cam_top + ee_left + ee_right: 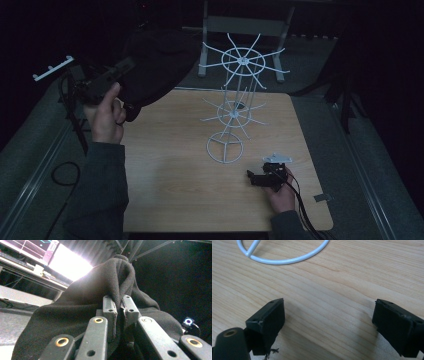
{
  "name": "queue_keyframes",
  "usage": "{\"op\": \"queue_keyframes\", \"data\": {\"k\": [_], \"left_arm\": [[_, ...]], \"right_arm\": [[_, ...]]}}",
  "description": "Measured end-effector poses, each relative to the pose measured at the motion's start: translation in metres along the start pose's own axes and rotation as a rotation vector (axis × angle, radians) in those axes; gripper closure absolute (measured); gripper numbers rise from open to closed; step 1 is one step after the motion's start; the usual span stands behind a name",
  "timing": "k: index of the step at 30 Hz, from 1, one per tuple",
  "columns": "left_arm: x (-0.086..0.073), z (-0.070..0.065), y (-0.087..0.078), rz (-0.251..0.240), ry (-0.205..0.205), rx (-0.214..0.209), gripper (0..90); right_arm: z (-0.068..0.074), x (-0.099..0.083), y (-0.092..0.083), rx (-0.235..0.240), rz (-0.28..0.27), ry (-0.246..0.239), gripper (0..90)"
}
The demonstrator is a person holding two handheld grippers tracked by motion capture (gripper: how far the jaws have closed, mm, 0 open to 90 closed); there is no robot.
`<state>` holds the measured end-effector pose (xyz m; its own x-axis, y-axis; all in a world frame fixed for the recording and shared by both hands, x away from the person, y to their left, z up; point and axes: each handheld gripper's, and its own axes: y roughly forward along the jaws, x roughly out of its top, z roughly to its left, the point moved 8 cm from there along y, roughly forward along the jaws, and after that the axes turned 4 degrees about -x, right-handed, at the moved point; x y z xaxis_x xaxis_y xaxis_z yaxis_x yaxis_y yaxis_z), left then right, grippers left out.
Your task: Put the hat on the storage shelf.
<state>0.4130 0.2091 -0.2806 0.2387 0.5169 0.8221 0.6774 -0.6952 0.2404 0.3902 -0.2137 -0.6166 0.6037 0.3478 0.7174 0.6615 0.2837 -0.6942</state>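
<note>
High view: dim scene w/ a light wooden table (190, 195). A white wire rack (235, 107) stands near the table's middle-far part, upright; two tiers of radiating spokes on a thin post, ring base on the wood. The person's left hand (106, 117) is raised over the table's left edge, holding the left gripper (127, 65); a black knit garment (157, 67), maybe a beanie or sweater, hangs from it, up off the table, left of the rack's top tier. A white bar w/ hooks (52, 67) sits at far left, beyond the table. Right hand (282, 192) rests low on the table's right-front part w/ the right gripper (252, 176), aimed left, near the rack's base but apart from it.

Left gripper view: the left gripper (119, 308) has its jaws pinched tight on a fold of the black knit garment (75, 315); fabric bunches up above the tips & drapes down both sides. Bright light panel behind, upper left.

Right gripper view: the right gripper (328, 315) has its jaws spread wide, nothing btwn them but bare wooden table (337, 285). The white wire rack (287, 255), base ring only, lies ahead at top, not touching.
</note>
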Motion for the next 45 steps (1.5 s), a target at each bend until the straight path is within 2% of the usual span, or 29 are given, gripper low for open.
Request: {"op": "queue_keyframes", "data": {"k": [9, 17, 24, 29, 37, 41, 45], "left_arm": [[0.0, -0.004, 0.0, -0.013, -0.015, -0.048, 84.8], [-0.002, -0.013, 0.002, -0.006, -0.034, -0.112, 84.7], [-0.005, -0.02, 0.003, 0.009, -0.031, -0.154, 84.6], [-0.017, -0.024, 0.011, 0.065, 0.018, -0.135, 84.5], [-0.032, -0.025, 0.023, 0.129, 0.036, -0.133, 84.3], [-0.038, -0.023, 0.026, 0.16, 0.059, -0.111, 84.1], [-0.044, -0.02, 0.029, 0.205, 0.064, -0.094, 83.7]], "right_arm": [[0.0, 0.0, 0.0, 0.0, 0.0, 0.0, 10.7], [0.0, 0.0, 0.0, 0.0, 0.0, 0.0, 10.7], [0.0, 0.0, 0.0, 0.0, 0.0, 0.0, 10.7], [0.0, 0.0, 0.0, -0.001, 0.0, 0.0, 10.8], [0.0, 0.0, 0.0, 0.0, 0.002, -0.004, 10.7], [0.0, 0.0, 0.0, 0.0, 0.002, -0.003, 10.7], [0.0, 0.0, 0.0, 0.0, 0.002, -0.002, 10.7]]}}
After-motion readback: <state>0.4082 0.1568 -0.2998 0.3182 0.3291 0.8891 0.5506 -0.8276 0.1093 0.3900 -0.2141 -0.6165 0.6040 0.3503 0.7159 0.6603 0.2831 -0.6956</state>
